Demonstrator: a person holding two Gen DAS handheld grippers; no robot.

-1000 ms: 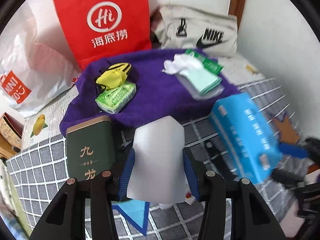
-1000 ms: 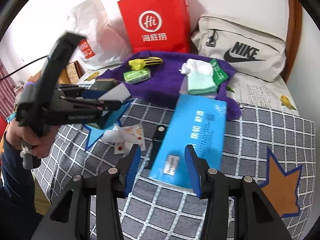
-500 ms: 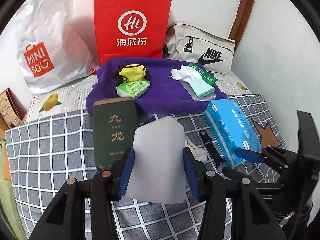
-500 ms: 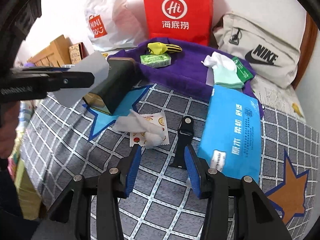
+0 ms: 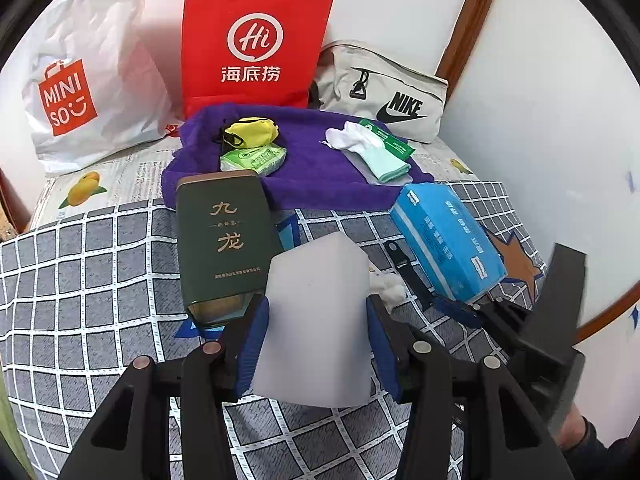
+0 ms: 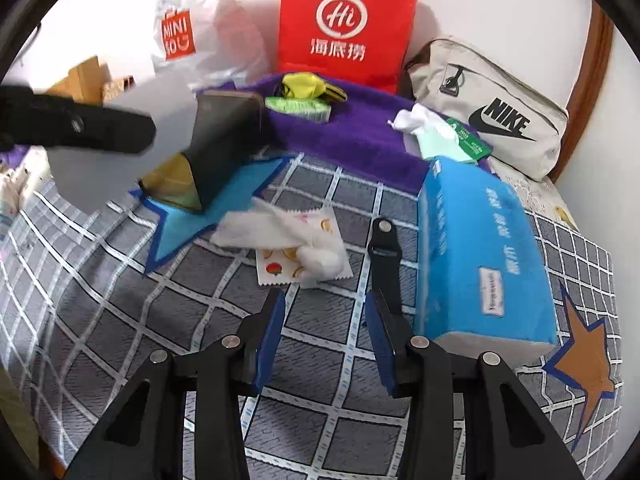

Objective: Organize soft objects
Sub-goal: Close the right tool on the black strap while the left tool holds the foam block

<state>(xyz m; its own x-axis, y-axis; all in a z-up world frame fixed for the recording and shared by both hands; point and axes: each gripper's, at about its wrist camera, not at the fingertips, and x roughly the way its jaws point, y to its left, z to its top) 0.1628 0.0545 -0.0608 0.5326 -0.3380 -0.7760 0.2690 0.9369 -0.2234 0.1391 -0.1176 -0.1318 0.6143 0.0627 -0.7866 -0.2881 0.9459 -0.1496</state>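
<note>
My left gripper is shut on a pale grey foam block and holds it above the checked bed cover. My right gripper is open and empty, low over the cover, just in front of a crumpled white tissue with a fruit-print wrapper. A blue tissue pack lies to its right, also in the left wrist view. On the purple towel lie a yellow pouch, a green tissue packet and white and mint socks.
A dark green box lies by the towel's front edge. A black strap lies between tissue and blue pack. A red paper bag, a white MINISO bag and a beige Nike bag stand at the back wall.
Both grippers have pulled back toward the near side of the bed. The left keeps the foam block. The right has moved left off the blue tissue pack to face the crumpled tissue.
</note>
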